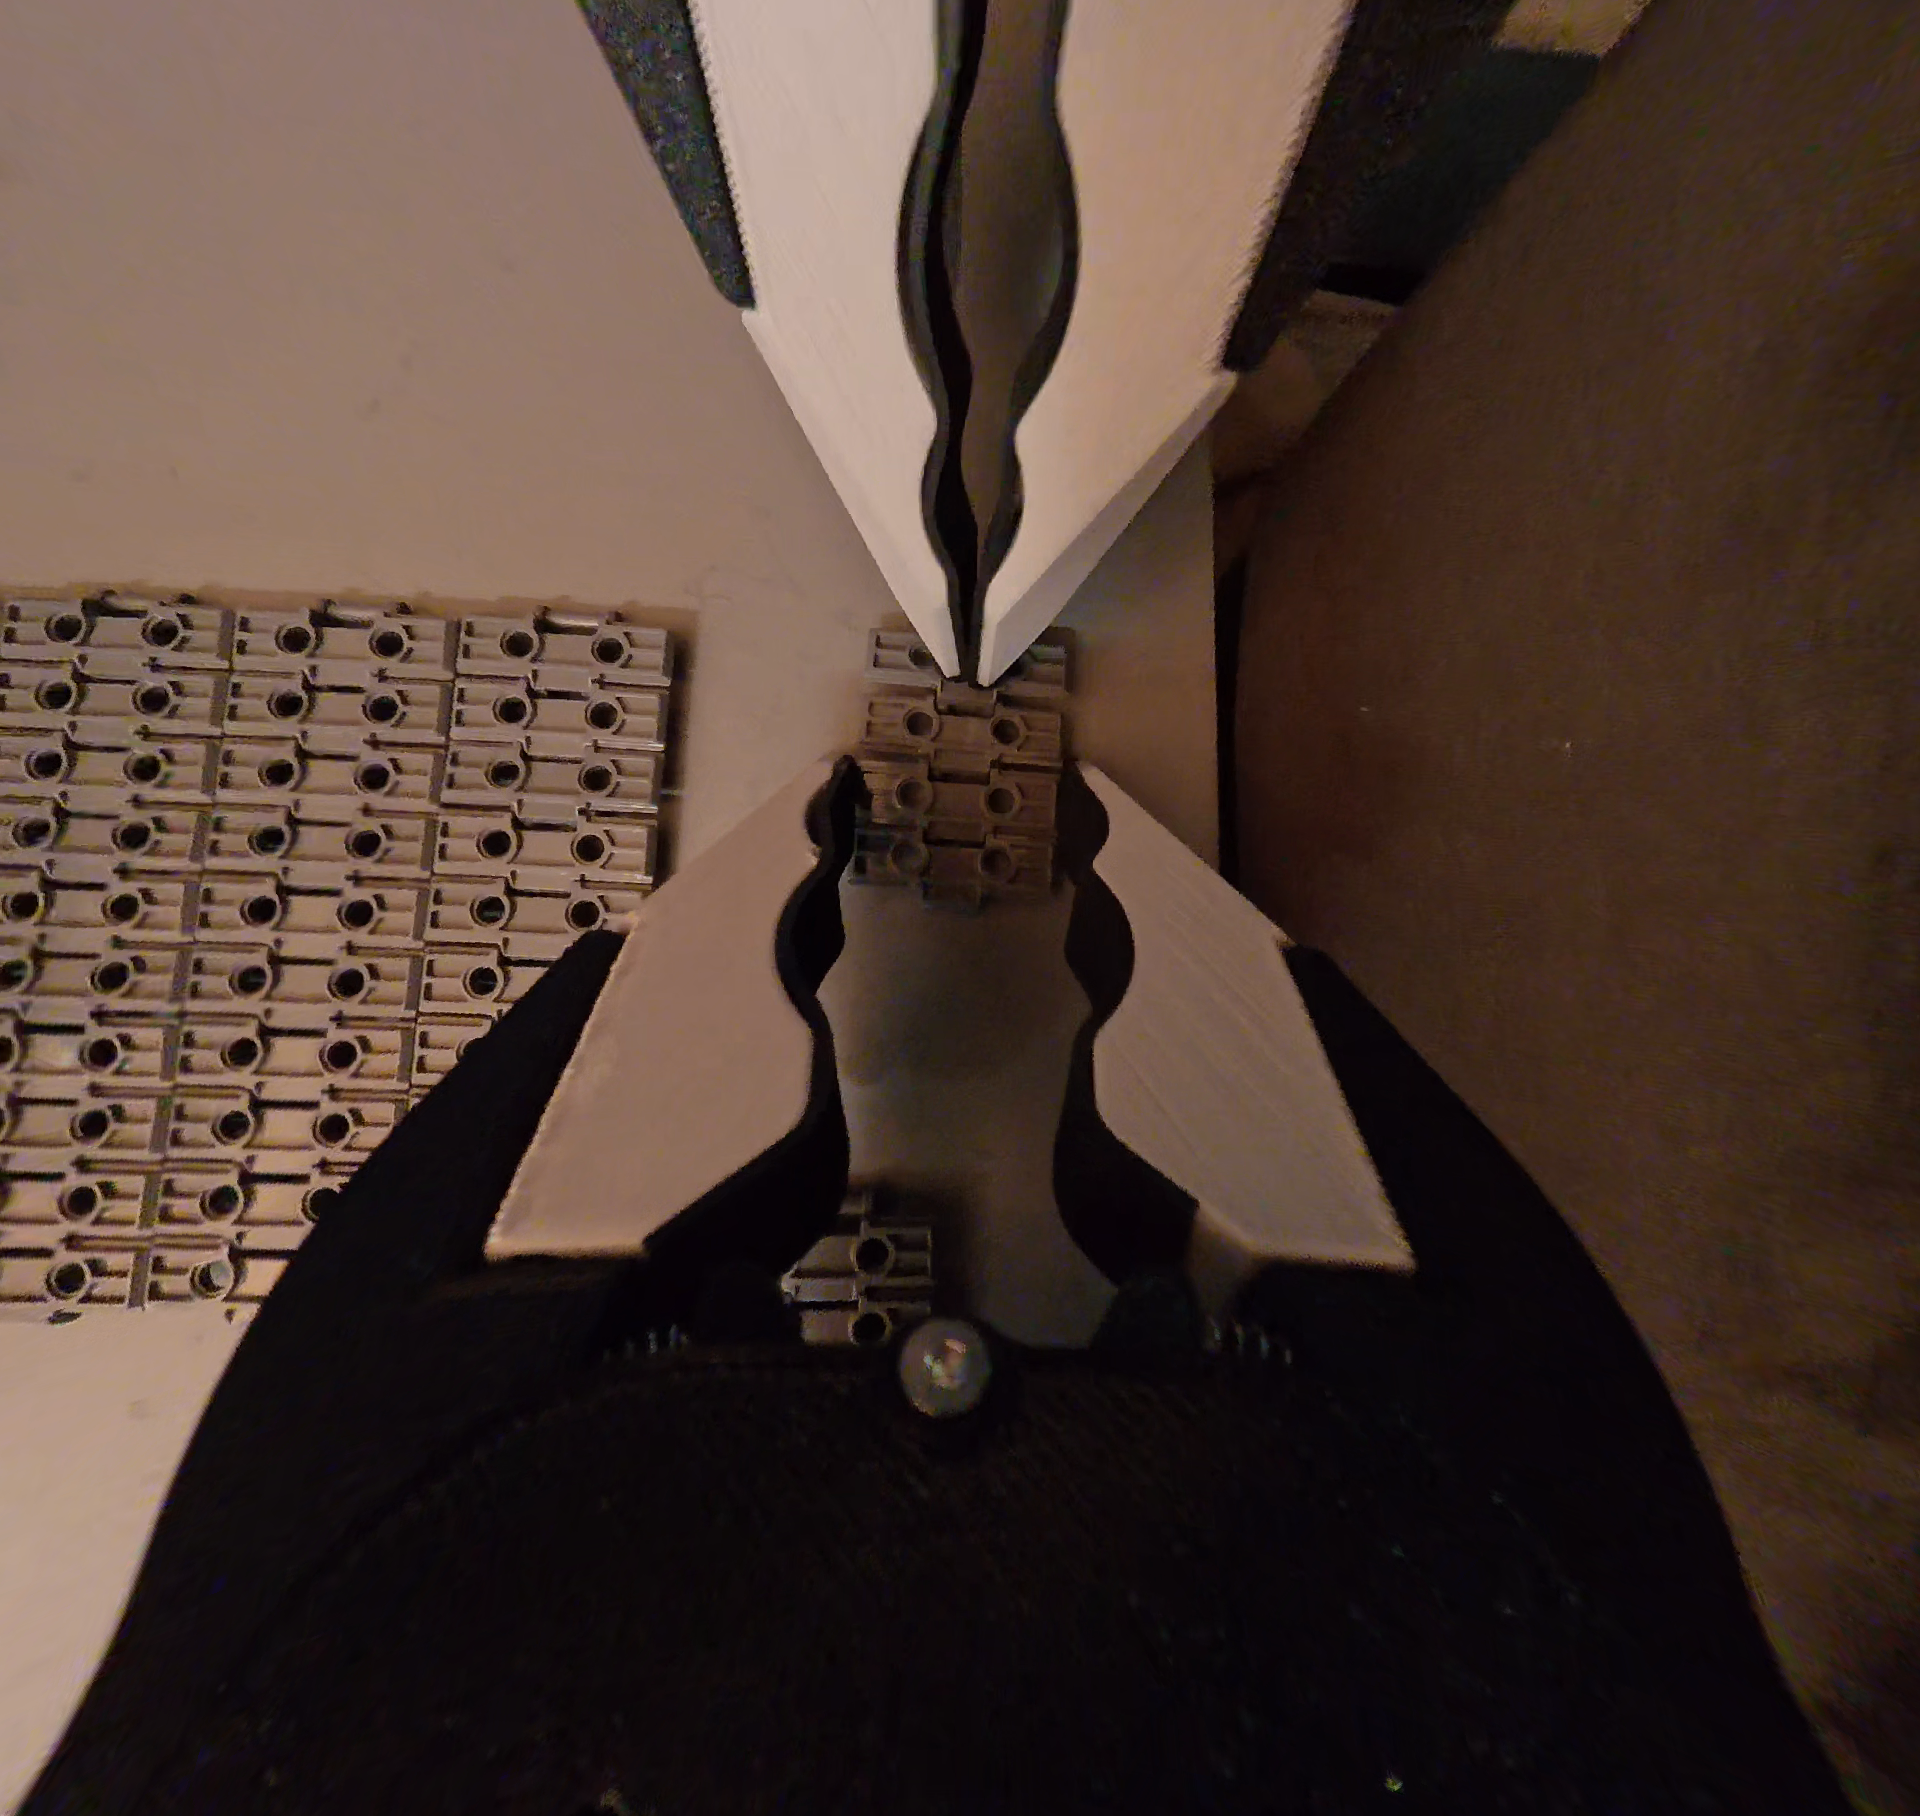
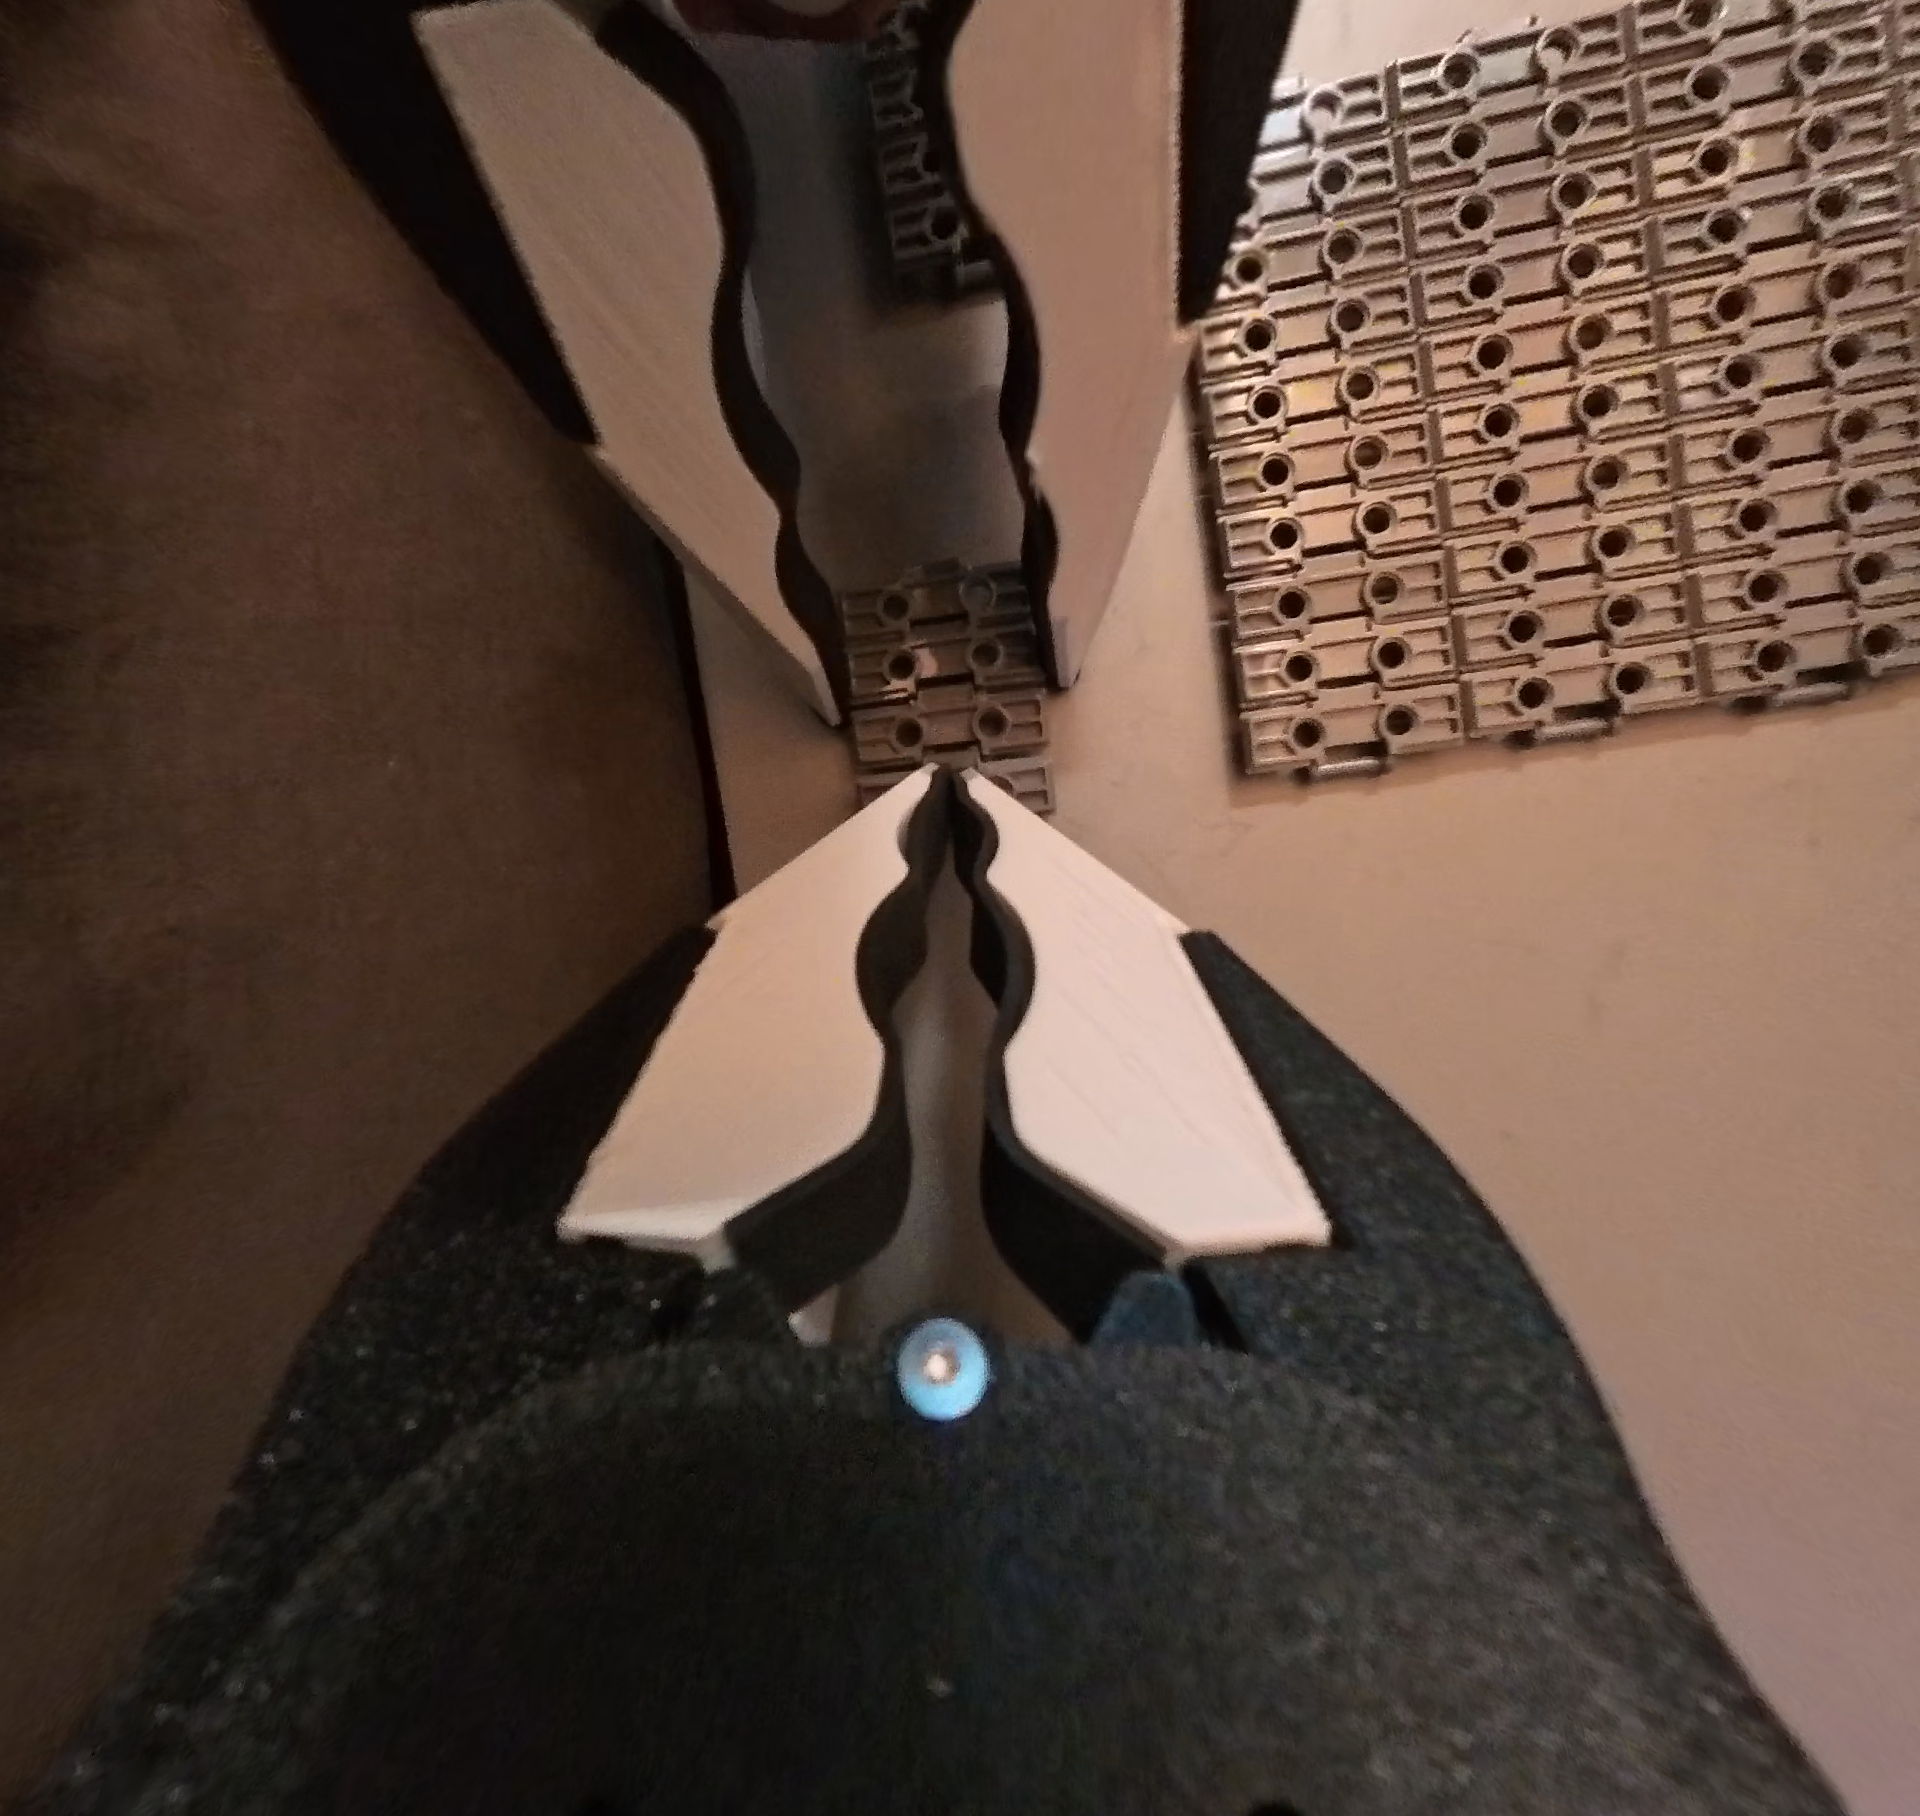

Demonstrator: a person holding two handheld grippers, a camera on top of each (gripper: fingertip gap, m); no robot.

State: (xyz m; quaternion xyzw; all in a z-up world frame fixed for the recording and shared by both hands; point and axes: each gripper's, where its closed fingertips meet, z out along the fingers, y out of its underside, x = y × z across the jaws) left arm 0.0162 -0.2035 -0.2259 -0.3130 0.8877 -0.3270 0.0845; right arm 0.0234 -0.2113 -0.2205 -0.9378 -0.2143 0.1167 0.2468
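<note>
Left gripper (image 1: 961,779), jaws apart, straddles the near end of the short grey strip (image 1: 961,779) on the counter (image 1: 312,312), right gripper (image 2: 948,777) pinches its far end, jaws together, big mat (image 1: 312,883) well aside.

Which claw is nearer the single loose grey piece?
Left. The loose piece lies inside the left claw, near its base; the right claw is at the far end of the short strip.

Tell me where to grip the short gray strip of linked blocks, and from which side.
Grip the short gray strip across its two long sides, coming down from above. It lies flat and narrow, and the open left gripper already straddles it; the shut right gripper covers the far end.
</note>
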